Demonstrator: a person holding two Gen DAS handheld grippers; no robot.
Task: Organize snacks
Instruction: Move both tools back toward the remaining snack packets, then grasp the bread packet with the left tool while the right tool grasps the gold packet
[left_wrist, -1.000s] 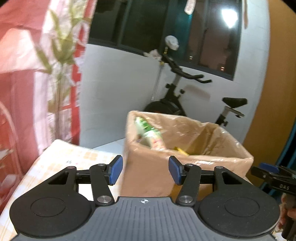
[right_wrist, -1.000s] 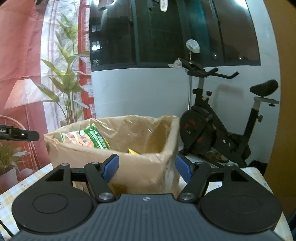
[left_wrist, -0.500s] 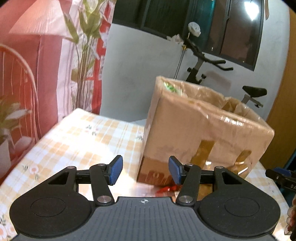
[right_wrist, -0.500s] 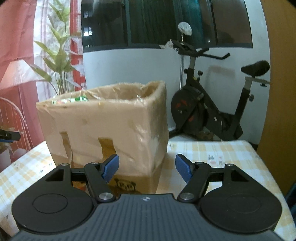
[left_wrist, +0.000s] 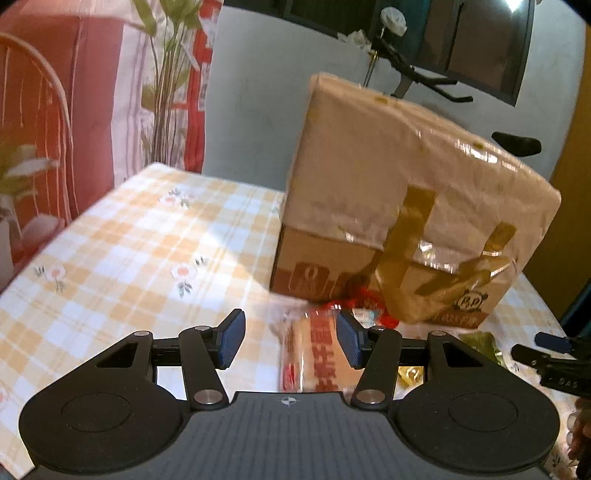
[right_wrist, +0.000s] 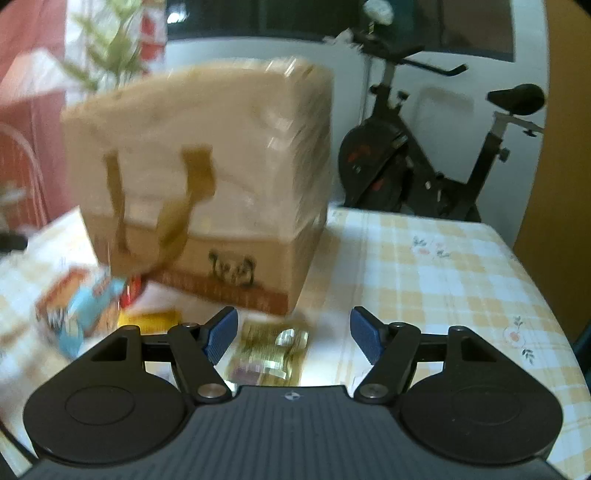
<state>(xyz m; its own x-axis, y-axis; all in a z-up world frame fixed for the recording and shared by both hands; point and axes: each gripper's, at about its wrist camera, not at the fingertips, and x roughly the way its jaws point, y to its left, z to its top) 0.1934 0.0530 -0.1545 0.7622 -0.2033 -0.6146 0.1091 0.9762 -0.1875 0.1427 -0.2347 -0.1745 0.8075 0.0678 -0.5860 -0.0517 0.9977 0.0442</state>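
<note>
The left gripper (left_wrist: 288, 341) has its blue-padded jaws apart, nothing clamped; a clear-wrapped snack pack with red lettering (left_wrist: 314, 354) lies on the table below the gap, nearer the right-hand pad. The right gripper (right_wrist: 293, 334) also stands apart and empty, over a blurred olive-gold foil snack packet (right_wrist: 269, 350). At ten o'clock from it lie a small yellow packet (right_wrist: 151, 319) and a blue-and-orange snack bag (right_wrist: 77, 306). At twelve o'clock stands the tall cardboard box lined with a tan plastic bag (right_wrist: 207, 173), on the yellow-and-white checked tablecloth (right_wrist: 436, 266). A black exercise bike (right_wrist: 424, 155) stands at one o'clock beyond the table.
</note>
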